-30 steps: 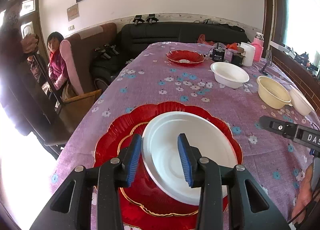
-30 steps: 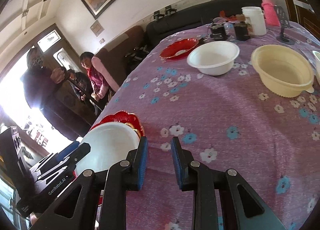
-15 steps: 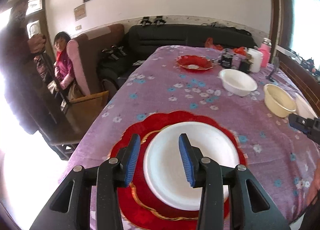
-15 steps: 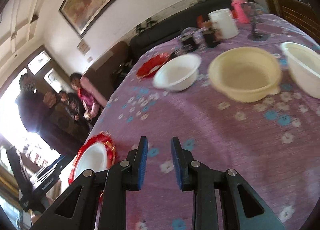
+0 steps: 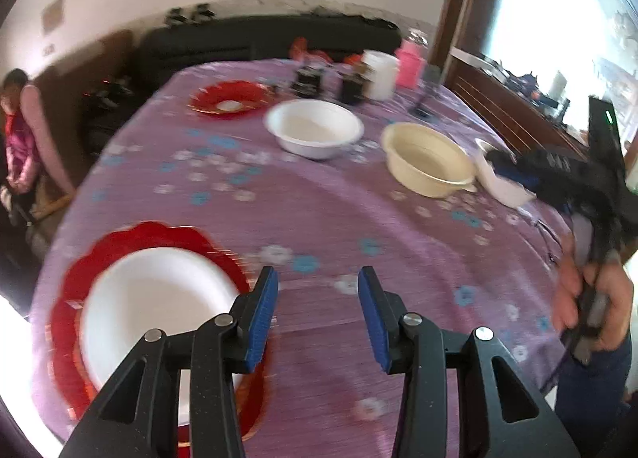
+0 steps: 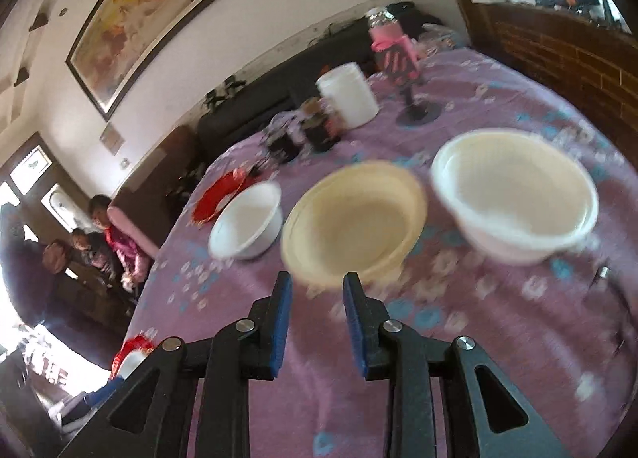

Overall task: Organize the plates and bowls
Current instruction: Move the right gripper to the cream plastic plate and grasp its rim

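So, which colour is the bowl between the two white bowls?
Pale yellow bowl; the right wrist view shows it best.

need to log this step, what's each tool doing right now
Left tool: open, nothing between its pads, over bare tablecloth.
Right tool: open and empty, jaws just been opening, pointed toward the yellow bowl.

No lettering can be read in either view; the faint marks on the right gripper's [image 5: 514, 178] black body are too blurred to make out
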{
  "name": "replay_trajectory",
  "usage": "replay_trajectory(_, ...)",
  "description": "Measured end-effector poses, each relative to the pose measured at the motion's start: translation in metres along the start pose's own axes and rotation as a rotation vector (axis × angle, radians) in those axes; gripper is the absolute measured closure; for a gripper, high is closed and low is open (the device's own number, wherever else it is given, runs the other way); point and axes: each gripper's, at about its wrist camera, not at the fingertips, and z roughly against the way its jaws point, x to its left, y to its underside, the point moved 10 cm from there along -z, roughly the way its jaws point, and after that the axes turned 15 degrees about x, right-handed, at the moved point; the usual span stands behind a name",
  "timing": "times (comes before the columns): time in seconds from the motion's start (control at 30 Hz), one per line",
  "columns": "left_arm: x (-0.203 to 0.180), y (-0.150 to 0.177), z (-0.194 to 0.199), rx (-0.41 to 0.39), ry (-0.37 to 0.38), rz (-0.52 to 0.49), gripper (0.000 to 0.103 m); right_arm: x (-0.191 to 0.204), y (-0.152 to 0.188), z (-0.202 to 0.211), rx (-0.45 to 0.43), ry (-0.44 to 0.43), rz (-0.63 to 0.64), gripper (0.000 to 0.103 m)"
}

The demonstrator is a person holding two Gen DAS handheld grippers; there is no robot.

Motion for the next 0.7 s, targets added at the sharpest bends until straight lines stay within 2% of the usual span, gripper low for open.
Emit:
replay_trajectory(0.13,-0.026,-0.01,-0.012,0.029,0.023,-0.026,0.062,-0.009,-0.042,-0.001,-0.032,0.034,-0.015,0.069)
replay_trajectory(0.27,-0.043,-0.021,-0.022,0.069,0.056,-0.025,0.061,-0.017,-0.076,-0.023,0.006,0.05,-0.016,0.066)
replay_trajectory(0.33,-0.052,-0.028,-0.029,0.092,0.077,-0.016,0.053,-0.03,-0.089,-0.037,0.028,0.072,-0.023,0.066)
replay_trajectory(0.47,-0.062,-0.047,-0.045,0.124,0.095,0.018,0.049,-0.05,-0.095,-0.055,0.044,0.104,-0.024,0.066)
replay_trajectory(0.53,-0.067,-0.063,-0.058,0.142,0.102,0.053,0.049,-0.052,-0.093,-0.059,0.06,0.068,-0.027,0.066)
replay_trajectory(0.7,-0.081,-0.101,-0.086,0.156,0.14,0.156,0.049,-0.052,-0.092,-0.049,0.031,0.001,-0.048,0.066)
